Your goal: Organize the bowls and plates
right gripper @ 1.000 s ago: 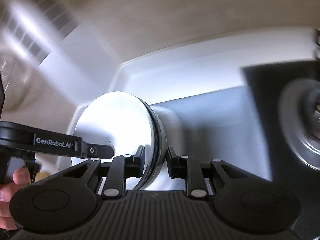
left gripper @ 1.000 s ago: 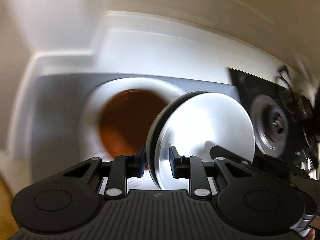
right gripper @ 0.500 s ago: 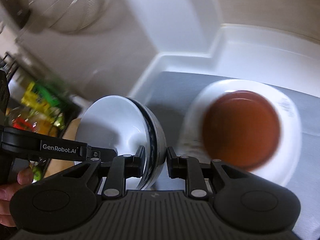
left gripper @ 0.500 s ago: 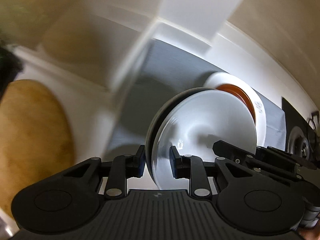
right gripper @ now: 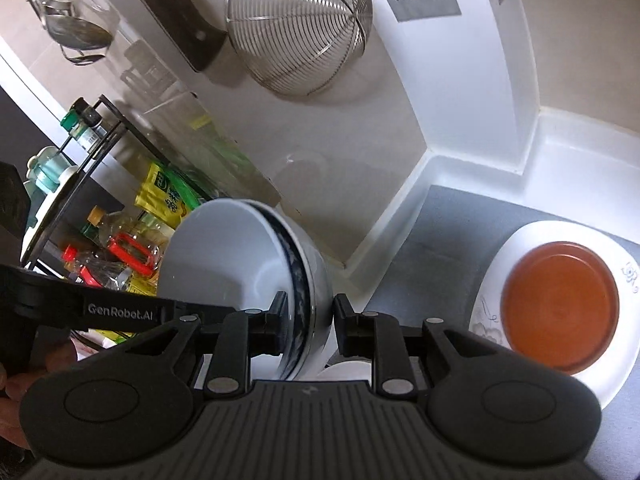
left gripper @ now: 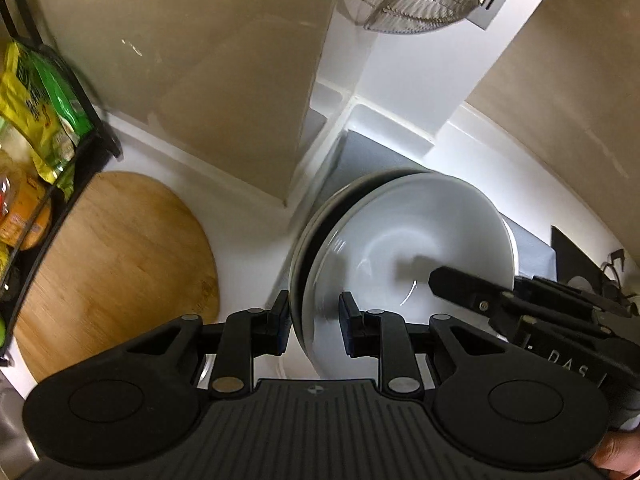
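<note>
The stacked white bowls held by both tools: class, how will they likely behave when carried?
The stacked white bowls look glazed, so probably slippery. The left tool and right tool pinch only the rims, so they may slide apart. Likely ceramic: stiff, breakable if dropped.

A home kitchen: hanging wire strainer (right gripper: 298, 26), wooden cutting board (left gripper: 116, 264), condiment rack (right gripper: 92, 216).

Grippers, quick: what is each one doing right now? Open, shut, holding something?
Left gripper: shut on the rims of the stacked white bowls.
Right gripper: shut on the opposite rim of the same bowls.
</note>
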{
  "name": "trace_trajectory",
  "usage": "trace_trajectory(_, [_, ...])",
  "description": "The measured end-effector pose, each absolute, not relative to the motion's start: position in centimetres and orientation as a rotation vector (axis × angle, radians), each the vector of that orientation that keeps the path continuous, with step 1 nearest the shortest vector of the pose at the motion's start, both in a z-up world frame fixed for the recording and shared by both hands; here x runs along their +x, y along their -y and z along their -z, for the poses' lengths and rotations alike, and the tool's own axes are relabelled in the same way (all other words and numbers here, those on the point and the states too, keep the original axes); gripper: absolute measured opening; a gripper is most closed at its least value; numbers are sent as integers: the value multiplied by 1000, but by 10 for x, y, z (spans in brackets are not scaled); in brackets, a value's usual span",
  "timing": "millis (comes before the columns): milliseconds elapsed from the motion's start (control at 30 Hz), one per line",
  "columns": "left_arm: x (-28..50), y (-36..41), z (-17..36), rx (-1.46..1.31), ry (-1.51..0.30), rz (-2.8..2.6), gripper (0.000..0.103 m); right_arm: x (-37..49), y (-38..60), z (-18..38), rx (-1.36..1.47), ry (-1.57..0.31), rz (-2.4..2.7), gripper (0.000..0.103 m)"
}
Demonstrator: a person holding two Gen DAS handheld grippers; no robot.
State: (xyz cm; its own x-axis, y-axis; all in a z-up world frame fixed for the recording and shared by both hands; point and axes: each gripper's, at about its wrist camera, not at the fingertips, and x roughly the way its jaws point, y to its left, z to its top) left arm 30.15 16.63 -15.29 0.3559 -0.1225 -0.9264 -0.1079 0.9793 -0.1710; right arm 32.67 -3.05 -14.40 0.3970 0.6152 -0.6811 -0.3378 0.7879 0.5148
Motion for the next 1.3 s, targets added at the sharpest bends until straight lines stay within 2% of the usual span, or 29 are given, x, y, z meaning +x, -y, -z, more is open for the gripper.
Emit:
trace_trajectory(167, [293, -167, 177, -243, -1256, 44, 27, 315, 32, 155, 281, -1031, -597, 26])
trace_trajectory(633, [288, -171, 269, -254, -1482, 100, 27, 288, 25, 241, 258, -1253, -521, 26])
trace_trajectory(933, [294, -177, 295, -319, -1560, 178, 27, 286, 15, 254, 159, -1251, -461, 25])
trace_trajectory(1300, [295, -182, 306, -342, -1557, 208, 29, 289, 11, 259, 63, -1252, -490, 27])
